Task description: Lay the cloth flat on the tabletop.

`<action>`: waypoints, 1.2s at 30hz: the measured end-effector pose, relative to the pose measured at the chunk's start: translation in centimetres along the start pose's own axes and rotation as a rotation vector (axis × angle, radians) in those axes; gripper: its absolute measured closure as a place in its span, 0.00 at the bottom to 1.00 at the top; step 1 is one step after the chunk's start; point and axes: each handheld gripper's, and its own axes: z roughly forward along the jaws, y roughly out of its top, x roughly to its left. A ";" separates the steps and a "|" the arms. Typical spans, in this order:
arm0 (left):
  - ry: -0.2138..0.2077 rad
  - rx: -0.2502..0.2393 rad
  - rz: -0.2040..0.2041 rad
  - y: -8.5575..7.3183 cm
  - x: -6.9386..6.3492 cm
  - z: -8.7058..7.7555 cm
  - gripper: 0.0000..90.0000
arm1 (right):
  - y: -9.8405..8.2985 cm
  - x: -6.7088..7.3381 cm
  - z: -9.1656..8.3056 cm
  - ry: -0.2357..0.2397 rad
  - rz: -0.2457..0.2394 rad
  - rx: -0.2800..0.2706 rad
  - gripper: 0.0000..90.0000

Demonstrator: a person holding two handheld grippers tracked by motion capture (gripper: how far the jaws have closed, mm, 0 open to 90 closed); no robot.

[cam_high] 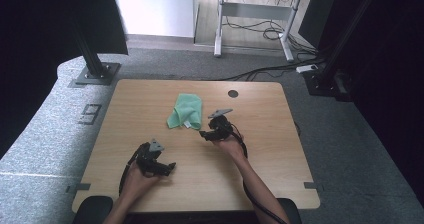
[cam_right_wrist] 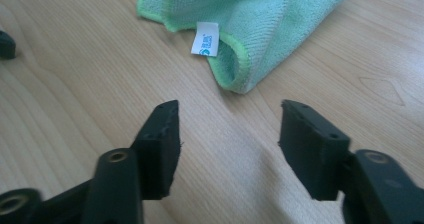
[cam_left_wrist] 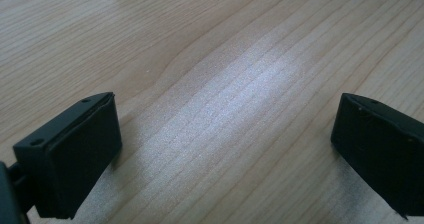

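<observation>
A green cloth (cam_high: 185,111) lies loosely folded and a little rumpled on the far middle of the bench (cam_high: 260,174), nothing resting on it and nothing pinning it down. In the right gripper view its near fold (cam_right_wrist: 235,74) bulges open toward the camera, edged with a brighter green hem, and a small white label (cam_right_wrist: 205,38) stands out from that hem. The cloth looks soft and limp, so a pinch on one edge would probably lift only that layer.

The right tongs (cam_high: 205,134) sit just beside the cloth's near right corner, aimed at it but apart from it. Their jaws stand spread with bare wood between them, low over the bench; they grip nothing. The label and the open fold lie a short way ahead of the fingertips (cam_right_wrist: 165,129).

The left tongs (cam_high: 170,168) are well apart from the cloth, nearer the person's edge of the bench, and in the left gripper view their jaws are also released wide over plain wood grain, holding nothing.

Judging by this, the work on the cloth has hardly begun: no corner is grasped, and the cloth sits bunched rather than flat or neatly squared. What seems in hand is the approach of the right tongs to the near hem. The grasp itself, and any spreading, folding or moving of the cloth with both hands, remains to be done.

Beyond the bench lies grey carpet (cam_high: 45,119) and the legs of another desk (cam_high: 220,29).
</observation>
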 end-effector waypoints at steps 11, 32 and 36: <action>-0.001 0.000 0.000 0.0 0.0 0.0 0.00 | 0.8 -0.8 1.1 0.018 0.033 -0.024 0.62; -0.002 0.000 0.001 0.0 0.0 0.0 0.00 | 1.6 -0.8 3.3 -0.013 0.042 0.042 0.94; -0.002 0.001 0.001 0.0 0.0 0.0 0.00 | 1.3 -0.8 2.8 -0.006 0.037 0.043 0.94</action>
